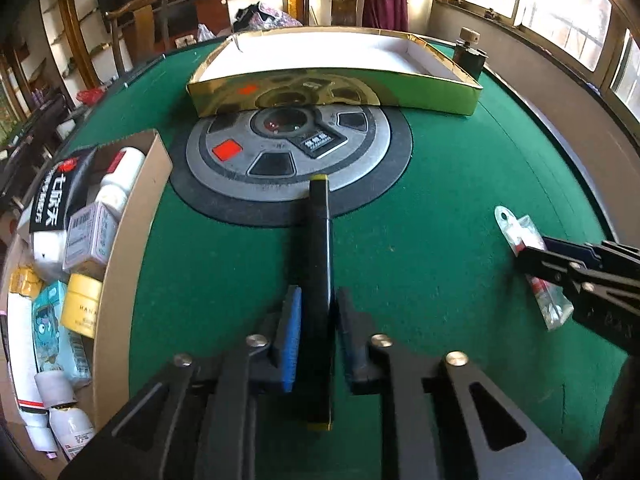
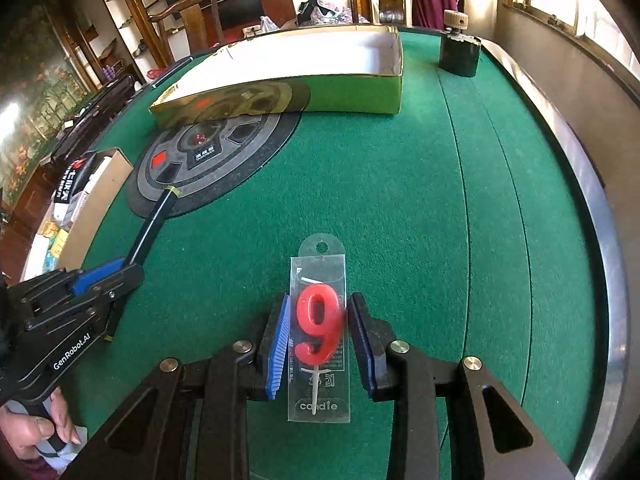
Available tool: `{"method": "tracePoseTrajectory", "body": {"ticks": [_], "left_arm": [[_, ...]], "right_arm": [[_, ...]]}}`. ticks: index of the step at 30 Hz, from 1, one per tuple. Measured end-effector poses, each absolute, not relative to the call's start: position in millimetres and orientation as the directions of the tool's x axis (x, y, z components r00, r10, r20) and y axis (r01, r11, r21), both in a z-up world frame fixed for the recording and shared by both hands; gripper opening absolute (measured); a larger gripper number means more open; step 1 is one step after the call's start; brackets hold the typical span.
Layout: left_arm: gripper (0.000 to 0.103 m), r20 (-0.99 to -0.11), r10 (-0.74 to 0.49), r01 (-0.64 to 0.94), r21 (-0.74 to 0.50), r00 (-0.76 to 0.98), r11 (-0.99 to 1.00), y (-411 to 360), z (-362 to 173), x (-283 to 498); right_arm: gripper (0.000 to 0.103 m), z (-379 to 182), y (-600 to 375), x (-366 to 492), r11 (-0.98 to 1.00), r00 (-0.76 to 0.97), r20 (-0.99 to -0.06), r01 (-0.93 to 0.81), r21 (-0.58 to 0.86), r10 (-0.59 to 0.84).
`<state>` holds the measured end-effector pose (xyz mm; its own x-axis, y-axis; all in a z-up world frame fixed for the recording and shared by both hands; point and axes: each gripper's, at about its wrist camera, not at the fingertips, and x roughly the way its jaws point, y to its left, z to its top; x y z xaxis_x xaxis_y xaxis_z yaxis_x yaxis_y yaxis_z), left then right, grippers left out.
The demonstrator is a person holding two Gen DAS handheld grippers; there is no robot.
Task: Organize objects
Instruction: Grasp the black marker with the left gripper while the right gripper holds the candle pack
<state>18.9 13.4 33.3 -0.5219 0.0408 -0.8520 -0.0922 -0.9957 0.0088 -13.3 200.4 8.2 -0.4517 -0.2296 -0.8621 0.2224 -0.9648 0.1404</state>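
My left gripper [image 1: 317, 332] is shut on a long black box with yellow ends [image 1: 319, 280], which points away toward the round centre panel [image 1: 296, 152]; it also shows in the right wrist view [image 2: 150, 228]. My right gripper [image 2: 320, 336] is shut on a clear packet holding a red "9" candle [image 2: 319, 328]; the packet also shows in the left wrist view [image 1: 520, 232]. Both sit low over the green felt table [image 1: 440, 200]. A wide gold tray with a white inside [image 1: 332, 60] stands empty at the far side, also in the right wrist view [image 2: 304, 60].
A cardboard box [image 1: 120, 248] full of bottles, cartons and a yellow jar stands at the left edge. A dark bottle with a wooden cap [image 2: 458, 48] stands at the far right by the tray. The table has a raised metal rim [image 2: 608, 280]. Chairs and shelves lie beyond.
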Motion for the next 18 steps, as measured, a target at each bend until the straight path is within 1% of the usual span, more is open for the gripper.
{"method": "tracePoseTrajectory", "body": {"ticks": [1, 3, 4, 5, 6, 7, 9, 14, 18], "left_arm": [[0.035, -0.842, 0.025, -0.092, 0.03, -0.538, -0.995, 16.7, 32.7, 19.4], [0.036, -0.818, 0.018, -0.1, 0.049, -0.575, -0.994, 20.5, 31.2, 20.1], [0.032, -0.811, 0.024, -0.111, 0.05, -0.584, -0.993, 20.6, 30.8, 20.7], [0.018, -0.813, 0.054, -0.129, 0.027, -0.58, -0.991, 19.2, 30.9, 21.8], [0.014, -0.816, 0.084, -0.139, -0.004, -0.572, -0.99, 16.1, 31.9, 22.8], [0.014, -0.819, 0.105, -0.142, -0.029, -0.563, -0.989, 12.3, 33.0, 24.5], [0.014, -0.818, 0.152, -0.146, -0.085, -0.555, -0.986, 4.1, 35.2, 30.2], [0.014, -0.785, 0.19, -0.141, -0.131, -0.59, -0.981, -14.3, 53.5, 55.4], [0.014, -0.748, 0.222, -0.129, -0.181, -0.626, -0.975, -35.7, 74.1, 76.8]], "right_arm": [[0.033, 8.1, 199.3, -13.2, -0.967, -0.455, -0.862, 0.218, 0.133, -0.221], [0.033, 7.8, 196.2, -12.1, -0.972, -0.47, -0.86, 0.208, 0.11, -0.198], [0.033, 7.3, 193.3, -10.9, -0.974, -0.48, -0.858, 0.209, 0.09, -0.182], [0.033, 6.5, 187.9, -8.6, -0.976, -0.498, -0.854, 0.212, 0.05, -0.152], [0.032, 6.0, 184.8, -6.8, -0.977, -0.509, -0.851, 0.212, 0.025, -0.132], [0.032, 5.7, 182.8, -5.3, -0.977, -0.516, -0.848, 0.212, 0.013, -0.123], [0.03, 6.5, 184.2, -3.5, -0.976, -0.511, -0.845, 0.213, 0.052, -0.157], [0.03, 10.1, 199.9, 3.8, -0.967, -0.492, -0.833, 0.167, 0.193, -0.251], [0.03, 19.2, 202.3, 16.5, -0.953, -0.502, -0.81, 0.159, 0.257, -0.303]]}}
